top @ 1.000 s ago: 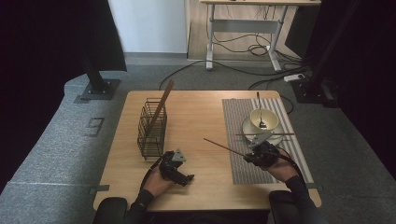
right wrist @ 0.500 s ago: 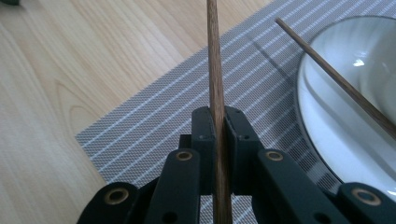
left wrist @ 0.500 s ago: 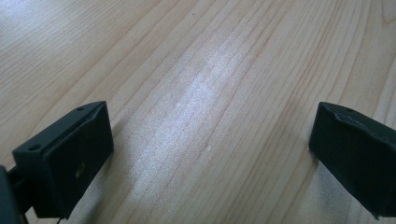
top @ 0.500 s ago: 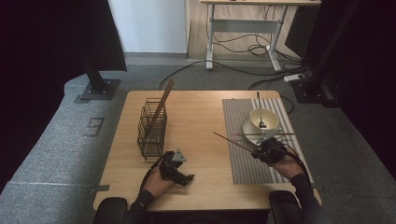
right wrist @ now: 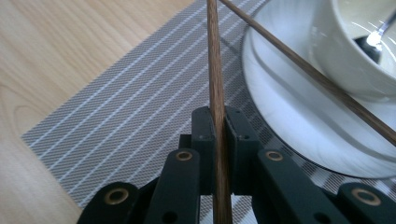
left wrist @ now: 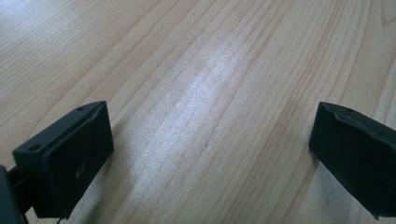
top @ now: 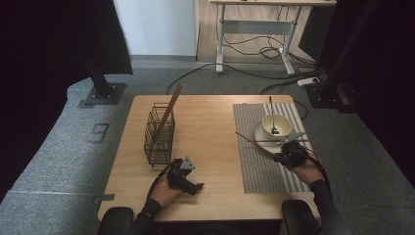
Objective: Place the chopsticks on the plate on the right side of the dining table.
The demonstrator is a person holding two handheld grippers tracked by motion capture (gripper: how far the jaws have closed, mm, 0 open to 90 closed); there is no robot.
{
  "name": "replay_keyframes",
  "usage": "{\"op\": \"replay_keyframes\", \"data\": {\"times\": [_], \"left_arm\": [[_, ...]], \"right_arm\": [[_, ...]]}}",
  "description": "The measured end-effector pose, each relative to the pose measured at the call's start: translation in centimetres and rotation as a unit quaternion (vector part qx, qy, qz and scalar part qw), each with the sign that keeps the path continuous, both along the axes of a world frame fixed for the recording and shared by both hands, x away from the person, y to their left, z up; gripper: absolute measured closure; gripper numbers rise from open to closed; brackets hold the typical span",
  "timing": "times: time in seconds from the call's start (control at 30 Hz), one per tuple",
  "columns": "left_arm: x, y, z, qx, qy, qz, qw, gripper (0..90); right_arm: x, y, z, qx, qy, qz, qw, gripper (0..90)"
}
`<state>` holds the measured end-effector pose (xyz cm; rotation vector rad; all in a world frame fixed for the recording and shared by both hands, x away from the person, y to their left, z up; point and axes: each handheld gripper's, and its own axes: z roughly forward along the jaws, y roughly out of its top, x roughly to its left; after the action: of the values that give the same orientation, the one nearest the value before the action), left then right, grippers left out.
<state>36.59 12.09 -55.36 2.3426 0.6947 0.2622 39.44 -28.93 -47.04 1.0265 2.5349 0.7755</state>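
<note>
My right gripper [top: 283, 155] [right wrist: 217, 119] is shut on a brown chopstick [top: 254, 143] [right wrist: 214, 60], at the near edge of the white plate [top: 260, 134] [right wrist: 280, 116]. The stick points left and away over the striped placemat [top: 259, 169] [right wrist: 116, 121]. A second chopstick [top: 284, 141] [right wrist: 308, 72] lies across the plate in front of the white bowl [top: 276, 123] [right wrist: 355, 51], which holds a spoon [top: 270, 110] [right wrist: 379, 33]. My left gripper [top: 192, 185] [left wrist: 210, 140] rests open on bare wood near the front, with nothing between its jaws.
A black wire basket [top: 159, 139] stands at the left of the table [top: 210, 122] with a long brown stick [top: 169, 110] leaning out of it. Bare wood lies between basket and placemat. Beyond the table are a grey floor, cables and stand bases.
My right gripper has carried the chopstick to the right and slightly away, closer to the plate. The left gripper has stayed still.
</note>
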Motion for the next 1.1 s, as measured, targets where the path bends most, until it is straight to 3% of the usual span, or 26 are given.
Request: {"op": "replay_keyframes", "data": {"times": [0.4,1.1], "left_arm": [[0.0,0.0,0.0,0.001,0.0,0.0,1.0,0.0],[0.0,0.0,0.0,0.0,0.001,0.001,1.0,0.0]], "right_arm": [[1.2,-2.6,-0.5,-0.003,0.001,-0.042,0.9991,83.0],[3.3,-5.0,-2.2,-0.016,0.014,-0.075,0.997,81.8]]}}
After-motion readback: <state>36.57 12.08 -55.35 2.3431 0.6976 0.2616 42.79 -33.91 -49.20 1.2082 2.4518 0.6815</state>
